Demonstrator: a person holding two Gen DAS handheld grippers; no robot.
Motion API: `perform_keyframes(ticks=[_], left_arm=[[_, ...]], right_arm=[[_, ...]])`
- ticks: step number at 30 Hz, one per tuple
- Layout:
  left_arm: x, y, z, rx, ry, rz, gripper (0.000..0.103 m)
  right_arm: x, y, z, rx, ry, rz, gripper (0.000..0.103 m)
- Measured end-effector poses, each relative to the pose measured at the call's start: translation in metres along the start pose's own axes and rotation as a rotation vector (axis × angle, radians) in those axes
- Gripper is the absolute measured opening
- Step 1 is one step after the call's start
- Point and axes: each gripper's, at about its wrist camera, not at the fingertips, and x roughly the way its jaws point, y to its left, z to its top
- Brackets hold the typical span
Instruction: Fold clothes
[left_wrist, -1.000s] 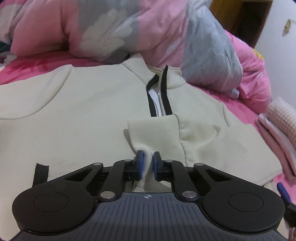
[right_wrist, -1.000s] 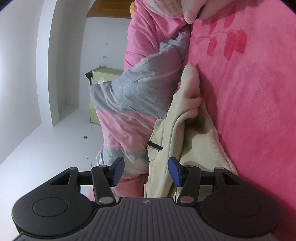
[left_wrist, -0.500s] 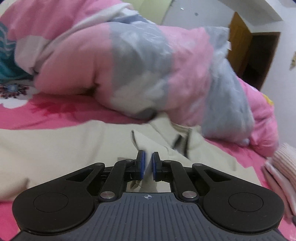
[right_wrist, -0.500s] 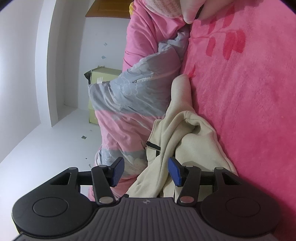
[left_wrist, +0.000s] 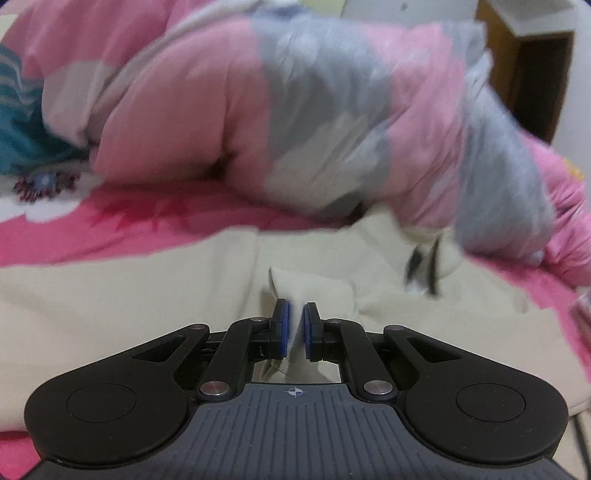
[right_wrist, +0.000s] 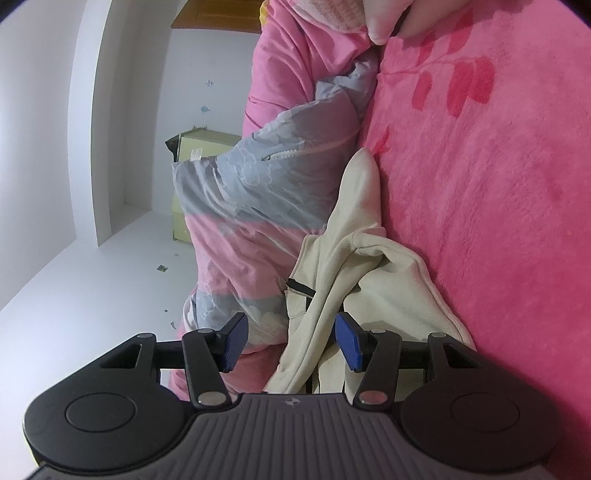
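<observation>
The cream jacket (left_wrist: 147, 295) lies flat on the pink bed (left_wrist: 92, 229); in the left view its long side runs from 9 to 3 o'clock, and its black-edged collar (left_wrist: 421, 262) points to 1 o'clock, under the puffy quilt (left_wrist: 295, 110); the left gripper (left_wrist: 294, 326) has its fingers nearly closed, pinching a fold of the jacket; the right gripper (right_wrist: 291, 341) has its fingers wide apart, with bunched jacket cloth hanging between them, not squeezed.

Motion blur smears the quilt (left_wrist: 295, 122) above the cream sweatshirt (left_wrist: 129, 295) and the sweatshirt's black-trimmed collar (left_wrist: 424, 266), and the gripper body hides the sweatshirt's near edge in both views.
</observation>
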Motion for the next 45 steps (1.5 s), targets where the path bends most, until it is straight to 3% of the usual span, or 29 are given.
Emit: perform_keyframes(ticks=[3, 6, 14, 17, 20, 24, 29, 33, 36, 39, 45], left_arm=[[0.01, 0.006, -0.004, -0.005, 0.037, 0.029, 0.006], [0.006, 0.003, -0.003, 0.021, 0.011, 0.035, 0.006], [0.021, 0.002, -0.01, 0.06, 0.055, 0.088, 0.006], [0.024, 0.001, -0.01, 0.079, 0.086, 0.108, 0.012], [0.015, 0.004, -0.006, 0.064, 0.096, 0.11, 0.015], [-0.008, 0.003, -0.001, 0.067, 0.052, 0.113, 0.017], [-0.011, -0.022, 0.005, 0.119, 0.04, 0.021, 0.017], [0.019, -0.038, -0.005, 0.162, 0.121, 0.017, 0.019], [0.03, -0.034, -0.014, 0.151, 0.142, 0.017, 0.021], [0.03, -0.03, -0.017, 0.163, 0.123, -0.003, 0.023], [0.029, -0.016, -0.023, 0.109, 0.095, -0.06, 0.025]], right_arm=[[0.0, 0.0, -0.001, 0.0, -0.001, 0.0, 0.055], [0.0, 0.0, -0.001, -0.001, -0.001, -0.001, 0.055], [-0.001, -0.001, 0.001, -0.004, 0.005, 0.0, 0.055], [-0.001, -0.001, 0.0, -0.005, 0.005, -0.002, 0.055], [-0.001, -0.001, 0.0, -0.004, 0.006, -0.003, 0.055], [0.0, 0.001, -0.001, -0.011, 0.008, -0.011, 0.055], [0.0, 0.003, -0.002, -0.024, 0.009, -0.021, 0.055], [-0.001, 0.013, -0.004, -0.048, 0.017, -0.086, 0.053], [-0.002, 0.039, -0.004, -0.136, 0.047, -0.236, 0.052], [0.004, 0.081, -0.007, -0.382, 0.088, -0.398, 0.048], [0.056, 0.13, -0.026, -1.044, 0.168, -0.71, 0.047]])
